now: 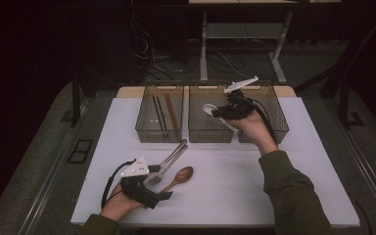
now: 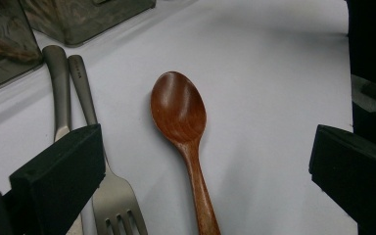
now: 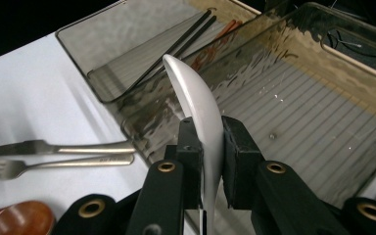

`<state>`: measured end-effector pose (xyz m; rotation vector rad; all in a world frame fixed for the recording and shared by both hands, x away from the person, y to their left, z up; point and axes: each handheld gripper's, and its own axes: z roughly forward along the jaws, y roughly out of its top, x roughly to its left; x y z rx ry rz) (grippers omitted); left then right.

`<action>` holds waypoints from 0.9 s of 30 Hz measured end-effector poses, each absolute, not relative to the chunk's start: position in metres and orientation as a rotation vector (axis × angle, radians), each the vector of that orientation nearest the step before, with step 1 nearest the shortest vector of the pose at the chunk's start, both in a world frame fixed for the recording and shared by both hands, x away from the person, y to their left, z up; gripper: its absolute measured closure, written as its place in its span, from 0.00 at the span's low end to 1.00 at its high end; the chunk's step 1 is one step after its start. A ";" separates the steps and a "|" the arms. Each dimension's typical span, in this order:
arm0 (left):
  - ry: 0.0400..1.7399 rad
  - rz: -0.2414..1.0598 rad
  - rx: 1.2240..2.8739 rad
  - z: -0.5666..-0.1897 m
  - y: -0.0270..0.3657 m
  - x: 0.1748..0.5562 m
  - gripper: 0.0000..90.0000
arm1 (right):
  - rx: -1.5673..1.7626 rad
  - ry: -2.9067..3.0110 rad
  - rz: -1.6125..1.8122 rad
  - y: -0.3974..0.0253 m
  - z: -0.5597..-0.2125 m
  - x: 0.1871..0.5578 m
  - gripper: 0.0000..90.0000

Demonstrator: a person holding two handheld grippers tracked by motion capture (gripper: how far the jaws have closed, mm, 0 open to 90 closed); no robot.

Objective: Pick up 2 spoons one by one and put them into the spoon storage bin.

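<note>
right gripper (image 3: 209, 147) pinched a white spoon (image 3: 196, 105), held above the middle bin (image 1: 210, 133). left gripper (image 2: 200, 166) spread wide, jaws either side of wooden spoon (image 2: 181, 115) lying on the table (image 1: 235, 181), two forks (image 2: 68, 78) just beside.

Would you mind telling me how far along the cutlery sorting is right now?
Done: chopsticks lie in the left bin. In hand: the right gripper holds a white spoon over the middle bin. Left: the wooden spoon between the open left gripper jaws, and two forks on the table.
</note>
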<state>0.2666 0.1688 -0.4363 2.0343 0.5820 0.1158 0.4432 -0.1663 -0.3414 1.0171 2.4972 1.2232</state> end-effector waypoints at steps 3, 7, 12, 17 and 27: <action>0.578 0.119 2.031 -0.436 0.169 0.267 0.00 | 1.015 2.503 1.218 -0.160 -0.341 0.449 0.88; 0.575 0.120 2.030 -0.436 0.169 0.267 0.00 | 1.024 2.507 1.207 -0.152 -0.343 0.457 0.88; 0.572 0.120 2.035 -0.436 0.169 0.267 0.00 | 1.021 2.526 1.190 -0.145 -0.352 0.467 0.88; 0.573 0.118 2.030 -0.436 0.169 0.267 0.00 | 1.050 2.547 1.157 -0.141 -0.364 0.474 0.87; 0.572 0.118 2.032 -0.436 0.169 0.267 0.00 | 1.103 2.575 1.163 -0.143 -0.374 0.477 0.64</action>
